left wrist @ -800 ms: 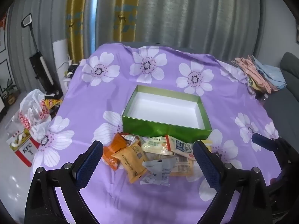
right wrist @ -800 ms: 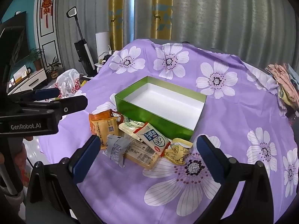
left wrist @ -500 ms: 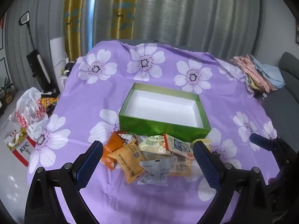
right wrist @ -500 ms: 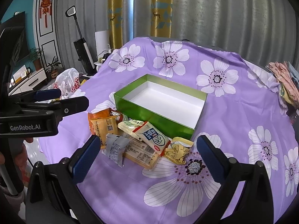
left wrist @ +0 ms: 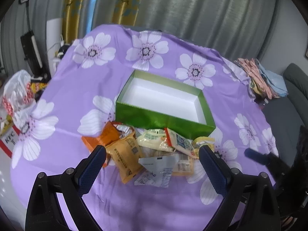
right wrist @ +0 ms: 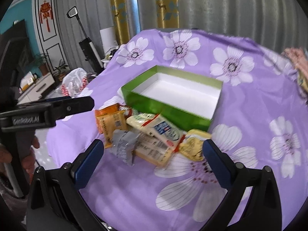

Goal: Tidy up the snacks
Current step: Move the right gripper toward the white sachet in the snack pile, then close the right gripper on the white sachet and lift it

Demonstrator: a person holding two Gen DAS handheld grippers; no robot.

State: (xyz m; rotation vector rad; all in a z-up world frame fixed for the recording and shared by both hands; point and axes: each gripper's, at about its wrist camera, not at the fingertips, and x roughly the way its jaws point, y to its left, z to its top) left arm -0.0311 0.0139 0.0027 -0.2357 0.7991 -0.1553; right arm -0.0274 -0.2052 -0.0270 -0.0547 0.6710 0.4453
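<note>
An empty green box (left wrist: 163, 116) with a white inside stands on the purple flowered tablecloth (left wrist: 77, 96); it also shows in the right wrist view (right wrist: 167, 109). A pile of snack packets (left wrist: 152, 150) lies just in front of it: orange ones (left wrist: 123, 154) at the left, pale and yellow ones (right wrist: 194, 144) at the right, a grey one (right wrist: 123, 148) nearest. My left gripper (left wrist: 152, 170) is open and empty above the pile's near edge. My right gripper (right wrist: 152, 163) is open and empty, just short of the pile.
The left gripper's body (right wrist: 48, 109) reaches in from the left in the right wrist view. A plastic bag (left wrist: 15, 94) and a KFC bag (left wrist: 7, 140) sit off the table's left side. Folded cloths (left wrist: 263, 77) lie at the far right. Curtains hang behind.
Both grippers have moved forward and down towards the snack pile, which now looks larger. Both stay open. The snacks and box have not moved.
</note>
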